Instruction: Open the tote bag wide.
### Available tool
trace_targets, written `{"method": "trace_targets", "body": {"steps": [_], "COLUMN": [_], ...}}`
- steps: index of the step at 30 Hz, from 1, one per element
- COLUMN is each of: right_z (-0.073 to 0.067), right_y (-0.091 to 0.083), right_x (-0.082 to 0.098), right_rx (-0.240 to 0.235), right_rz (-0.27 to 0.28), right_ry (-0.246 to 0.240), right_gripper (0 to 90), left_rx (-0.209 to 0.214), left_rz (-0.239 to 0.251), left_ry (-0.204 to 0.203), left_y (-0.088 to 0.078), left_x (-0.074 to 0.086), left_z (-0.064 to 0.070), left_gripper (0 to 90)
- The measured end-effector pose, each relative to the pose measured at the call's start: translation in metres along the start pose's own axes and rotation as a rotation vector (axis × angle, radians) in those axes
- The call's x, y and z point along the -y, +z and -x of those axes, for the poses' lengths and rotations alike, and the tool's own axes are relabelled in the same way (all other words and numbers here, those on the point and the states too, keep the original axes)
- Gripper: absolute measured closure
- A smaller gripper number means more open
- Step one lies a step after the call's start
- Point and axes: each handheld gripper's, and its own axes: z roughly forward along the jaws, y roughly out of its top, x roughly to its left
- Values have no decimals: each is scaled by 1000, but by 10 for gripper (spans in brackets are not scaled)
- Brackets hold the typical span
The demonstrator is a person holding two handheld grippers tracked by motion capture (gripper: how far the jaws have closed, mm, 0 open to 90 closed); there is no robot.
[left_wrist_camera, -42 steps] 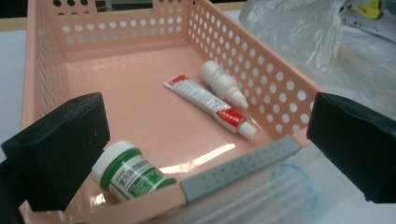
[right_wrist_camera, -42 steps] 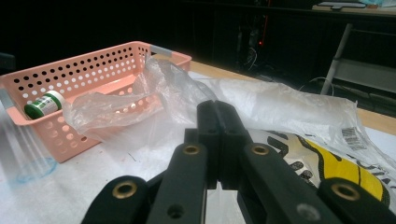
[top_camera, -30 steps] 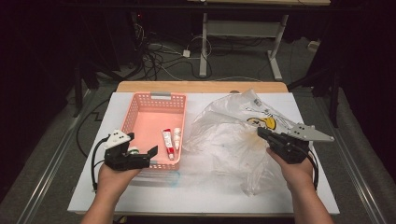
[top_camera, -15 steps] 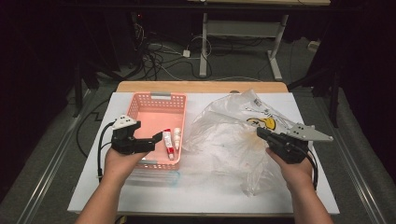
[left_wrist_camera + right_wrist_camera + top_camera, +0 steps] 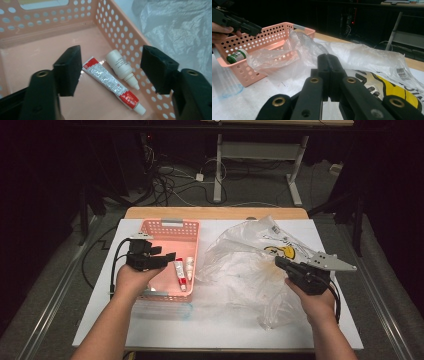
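Dark lab: floor cables [image 5: 170,175], bench legs [image 5: 218,165]

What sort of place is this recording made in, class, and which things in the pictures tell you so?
Probably a lab or workshop set up for recording: a white-topped table on a dark floor, loose cables trailing behind it, and a bare desk frame beyond.

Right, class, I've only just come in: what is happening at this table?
A person works with a gripper in each hand. The left gripper hangs over the pink basket, its jaws just closing in, spread either side of a red tube and a white bottle on the basket floor, touching neither. The right gripper is shut at the clear plastic bag on the table; whether it pinches the film is unclear.
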Motion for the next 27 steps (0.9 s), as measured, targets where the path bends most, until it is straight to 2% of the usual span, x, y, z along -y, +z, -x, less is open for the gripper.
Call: {"method": "trace_targets", "body": {"steps": [3, 5, 10, 11, 13, 17, 21, 23, 27], "right_z": [0, 0, 0, 0, 0, 1, 2, 2, 3], "right_y": [0, 0, 0, 0, 0, -1, -1, -1, -1], "right_x": [0, 0, 0, 0, 0, 0, 0, 0, 1], "right_rx": [1, 3, 2, 3, 4, 4, 6, 4, 4], "right_rz": [-1, -1, -1, 0, -1, -2, -2, -1, 1], "right_ry": [-1, 1, -1, -3, 0, -1, -4, -2, -1], "right_gripper": [900, 900, 900, 900, 900, 900, 900, 900, 900], "left_rx": [-22, -19, 23, 27, 30, 28, 41, 55, 41], "left_rz": [-62, -96, -167, -193, -250, -324, -387, -405, -469], "left_ry": [-4, 8, 42, 55, 53, 104, 151, 159, 157], "left_y": [8, 13, 22, 25, 31, 40, 49, 53, 63], "left_x": [-3, -3, -7, -8, -10, -13, -15, -16, -17], "left_z": [2, 4, 8, 9, 11, 15, 22, 25, 32], "left_gripper": [443, 510, 700, 724, 752, 872, 881, 881, 881]}}
